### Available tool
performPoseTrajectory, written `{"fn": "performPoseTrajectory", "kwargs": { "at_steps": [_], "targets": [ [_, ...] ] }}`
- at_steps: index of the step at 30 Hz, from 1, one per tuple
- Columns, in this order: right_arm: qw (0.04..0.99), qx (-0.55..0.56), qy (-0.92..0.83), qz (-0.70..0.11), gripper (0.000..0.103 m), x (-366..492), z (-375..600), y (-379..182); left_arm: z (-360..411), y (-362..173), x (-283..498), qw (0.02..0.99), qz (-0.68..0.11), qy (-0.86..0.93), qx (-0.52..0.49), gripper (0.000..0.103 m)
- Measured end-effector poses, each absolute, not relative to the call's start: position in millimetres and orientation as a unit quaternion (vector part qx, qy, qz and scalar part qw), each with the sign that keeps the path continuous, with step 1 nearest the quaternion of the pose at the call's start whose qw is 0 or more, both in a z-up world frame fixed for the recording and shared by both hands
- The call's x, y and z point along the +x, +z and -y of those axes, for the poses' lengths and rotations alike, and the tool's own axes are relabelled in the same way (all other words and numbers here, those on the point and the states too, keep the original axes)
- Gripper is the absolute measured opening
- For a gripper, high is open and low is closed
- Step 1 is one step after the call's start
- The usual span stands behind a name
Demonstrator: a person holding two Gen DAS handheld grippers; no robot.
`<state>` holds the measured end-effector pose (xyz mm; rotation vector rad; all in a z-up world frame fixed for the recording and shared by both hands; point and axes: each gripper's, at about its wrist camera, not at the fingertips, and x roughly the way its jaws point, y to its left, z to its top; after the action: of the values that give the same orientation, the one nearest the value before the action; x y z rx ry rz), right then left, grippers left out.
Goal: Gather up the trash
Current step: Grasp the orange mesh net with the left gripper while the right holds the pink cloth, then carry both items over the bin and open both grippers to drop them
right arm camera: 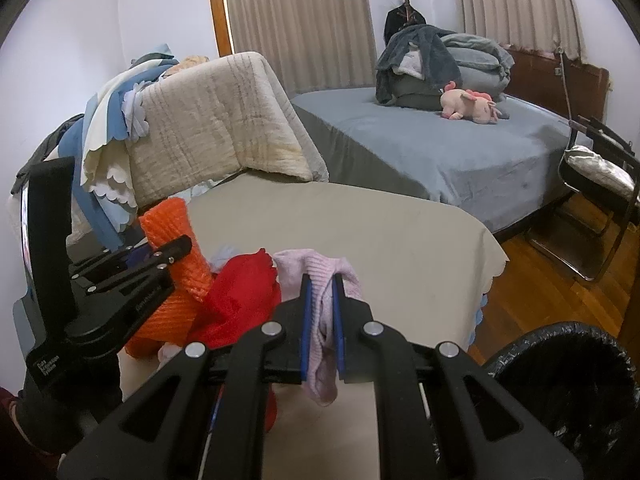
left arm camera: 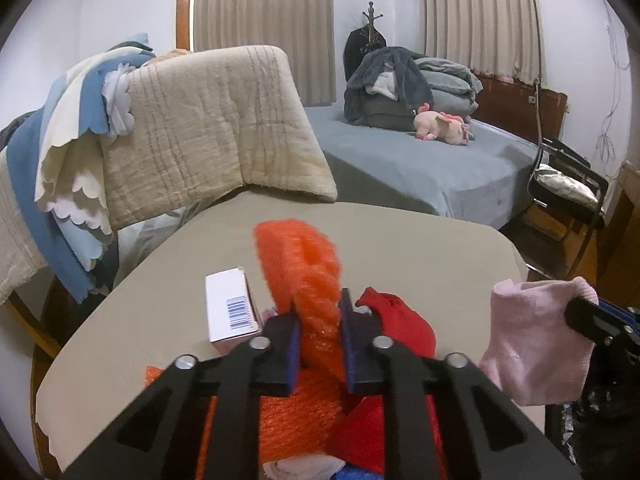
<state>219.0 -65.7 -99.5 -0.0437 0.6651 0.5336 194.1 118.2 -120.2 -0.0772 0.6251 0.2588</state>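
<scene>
Left gripper (left arm camera: 320,332) clenched on orange foam netting (left arm camera: 298,264), pads pinching a raised fold while the rest of the netting lies bunched on the table (left arm camera: 420,240) beneath the fingers. Right gripper (right arm camera: 322,312) clenched on a pink sock (right arm camera: 320,272), cloth hanging slack below the jaws at 6 o'clock. Red cloth (right arm camera: 240,300) heaped between the two grips, touching the netting and just beside the sock. White box with barcode (left arm camera: 230,308) at 9 o'clock of the left gripper, close to the netting. Black-lined bin (right arm camera: 568,380) at 4 o'clock in the right wrist view, off the table edge. Likely hazards on lifting: netting snagging the red cloth and dragging it off the table; the springy fold slipping from the narrow pinch; the trailing netting nudging the box toward the edge; the sock's loose tail catching the bin rim rather than dropping inside. Questionable, too, whether a sock counts as trash at all.
</scene>
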Motion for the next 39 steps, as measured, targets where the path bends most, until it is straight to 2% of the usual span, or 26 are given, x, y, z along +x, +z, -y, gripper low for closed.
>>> {"fn": "performPoseTrajectory", "kwargs": {
  "at_steps": [12, 22, 39],
  "targets": [
    [0.923, -0.013, 0.262, -0.282, 0.009, 191, 77, -57, -107, -63, 151, 0.963, -0.248, 0.098, -0.042, 0.013],
    [0.939, 0.001, 0.229, -0.257, 0.009, 163, 127, -27, -73, -27, 120, 0.977, -0.202, 0.047, -0.044, 0.013],
    [0.95, 0.007, 0.106, -0.293, 0.009, 131, 239, -57, 49, -68, 133, 0.951, -0.277, -0.136, -0.029, 0.013]
  ]
}}
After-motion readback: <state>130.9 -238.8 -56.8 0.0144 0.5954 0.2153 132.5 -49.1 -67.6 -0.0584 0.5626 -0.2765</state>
